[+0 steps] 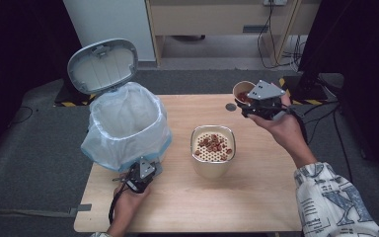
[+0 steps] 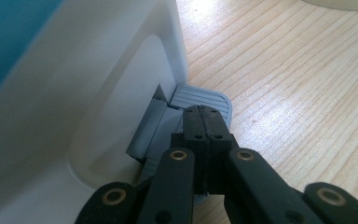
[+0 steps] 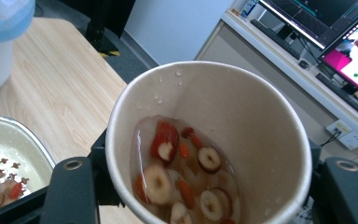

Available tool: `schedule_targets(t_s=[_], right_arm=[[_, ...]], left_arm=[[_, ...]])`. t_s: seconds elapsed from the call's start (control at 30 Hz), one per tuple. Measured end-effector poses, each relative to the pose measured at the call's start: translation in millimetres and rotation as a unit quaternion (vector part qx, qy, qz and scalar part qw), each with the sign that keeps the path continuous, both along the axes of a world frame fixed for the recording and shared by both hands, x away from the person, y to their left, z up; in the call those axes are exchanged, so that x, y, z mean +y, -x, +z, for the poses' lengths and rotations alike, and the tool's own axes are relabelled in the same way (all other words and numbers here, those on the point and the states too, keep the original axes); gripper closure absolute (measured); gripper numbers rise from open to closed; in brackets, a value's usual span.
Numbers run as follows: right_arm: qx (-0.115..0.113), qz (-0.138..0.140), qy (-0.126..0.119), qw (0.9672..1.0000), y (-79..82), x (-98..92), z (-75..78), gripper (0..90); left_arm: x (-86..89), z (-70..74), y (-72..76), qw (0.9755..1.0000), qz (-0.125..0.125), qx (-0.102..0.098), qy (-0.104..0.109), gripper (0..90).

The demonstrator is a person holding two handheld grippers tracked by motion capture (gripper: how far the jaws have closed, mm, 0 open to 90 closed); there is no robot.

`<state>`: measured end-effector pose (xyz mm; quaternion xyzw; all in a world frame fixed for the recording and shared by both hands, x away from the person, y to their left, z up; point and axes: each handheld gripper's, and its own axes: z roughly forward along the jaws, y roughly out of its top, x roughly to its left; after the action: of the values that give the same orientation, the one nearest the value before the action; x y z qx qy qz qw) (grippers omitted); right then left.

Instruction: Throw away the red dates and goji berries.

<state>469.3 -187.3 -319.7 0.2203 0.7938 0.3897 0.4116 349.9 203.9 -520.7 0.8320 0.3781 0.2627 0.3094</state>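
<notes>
From the high view I see my left gripper [image 1: 140, 176] low in the frame, left of centre, its closed tip at the foot of the bin [image 1: 127, 126], whose blue-white liner bag is folded over the rim and whose grey lid [image 1: 102, 65] stands open at upper left. Right of centre and higher up, my right gripper [image 1: 256, 102] carries a paper cup [image 1: 242, 91] over the far edge of the wooden table [image 1: 256, 197]. A cream container [image 1: 213, 157] with a perforated insert holding reddish bits sits mid-table, well apart from the cup. In the left gripper view, the jaws are fully together with nothing between them, their tip pressing on the grey ribbed pedal [image 2: 204, 99] at the base of the bin's white wall [image 2: 98, 93], centre frame. In the right gripper view, the jaws clamp both sides of the paper cup [image 3: 242, 107], which sits tilted in the centre, holding liquid with sliced red fruit [image 3: 177, 172]; the cream container's corner [image 3: 14, 158] shows at lower left.
</notes>
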Motion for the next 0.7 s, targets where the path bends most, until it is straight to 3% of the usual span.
schedule_targets(t_s=[0.13,0.27,0.7], right_arm=[[-0.008,0.005,0.020,0.9998,3.2,3.9,-0.5,34.5],[-0.011,0.000,0.020,0.9997,3.7,4.2,0.2,34.4],[-0.022,0.020,0.056,0.9980,13.3,19.4,0.4,34.2]], left_arm=[[-0.1,0.0,0.0,1.0000,0.000,0.000,0.000,89.8],[-0.2,0.1,0.0,1.0000,0.001,0.000,0.000,89.8],[0.0,0.0,0.0,1.0000,0.000,0.000,0.000,89.8]])
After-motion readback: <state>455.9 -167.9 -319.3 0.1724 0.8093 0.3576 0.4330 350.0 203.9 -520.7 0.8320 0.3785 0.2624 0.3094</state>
